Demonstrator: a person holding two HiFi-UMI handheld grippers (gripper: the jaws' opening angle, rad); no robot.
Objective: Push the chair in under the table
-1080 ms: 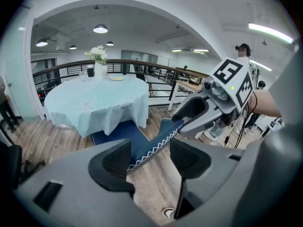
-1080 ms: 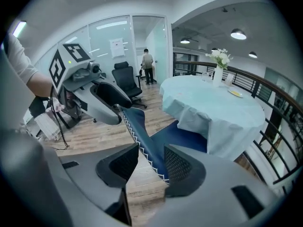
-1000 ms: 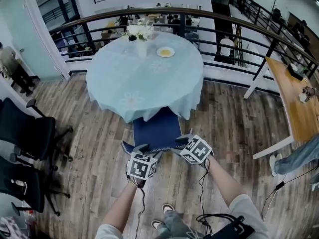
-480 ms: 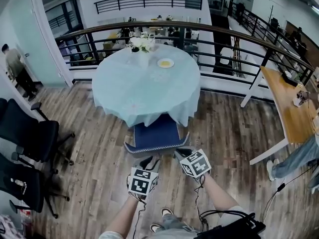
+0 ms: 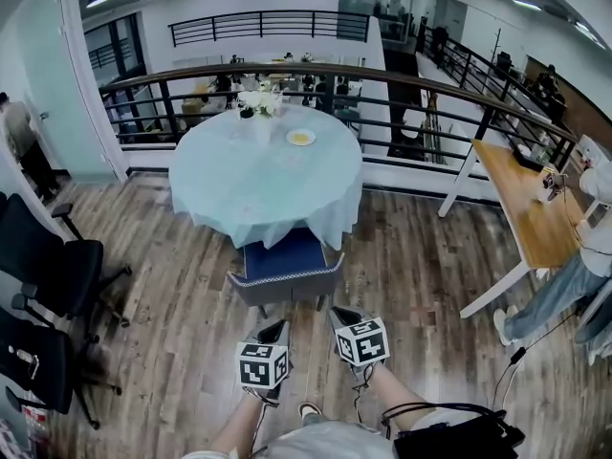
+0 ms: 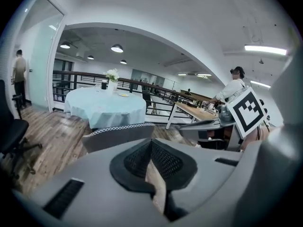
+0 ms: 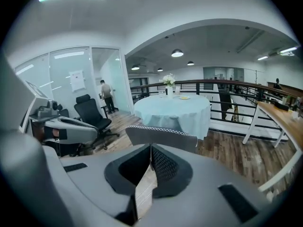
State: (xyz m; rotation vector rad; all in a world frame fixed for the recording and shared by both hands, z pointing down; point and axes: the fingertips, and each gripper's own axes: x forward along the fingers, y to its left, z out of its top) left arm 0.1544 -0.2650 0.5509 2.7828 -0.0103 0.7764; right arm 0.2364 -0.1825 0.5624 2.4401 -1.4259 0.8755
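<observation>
Left gripper (image 5: 273, 332): jaws pressed together, nothing between them; its own view shows only floor past the tips. Right gripper (image 5: 341, 317): the same, closed on nothing. The two sit side by side with a gap between, both angled down and forward.

Just ahead of both tips: the chair (image 5: 284, 272), grey back with white-stitched top edge, blue seat. Neither gripper touches it; a strip of wood floor shows between the tips and the back. The back rail runs crosswise to the way the grippers point and spans roughly the gap between them, so the left gripper faces its left half and the right gripper its right half. The right looks slightly nearer.

Beyond the chair, on the same line: the round table (image 5: 258, 175) under a pale blue cloth. The far edge of the seat is under the cloth hem; most of the seat and all of the back stand clear of the table.

Judgement: the chair is partly in. Any further push runs straight away from the grippers, through the back rail toward the table's centre; even contact on both halves would keep it from swinging.

Off to the left gripper's side: black office chairs (image 5: 48, 266). Off to the right gripper's side: a wooden desk (image 5: 521, 208).
</observation>
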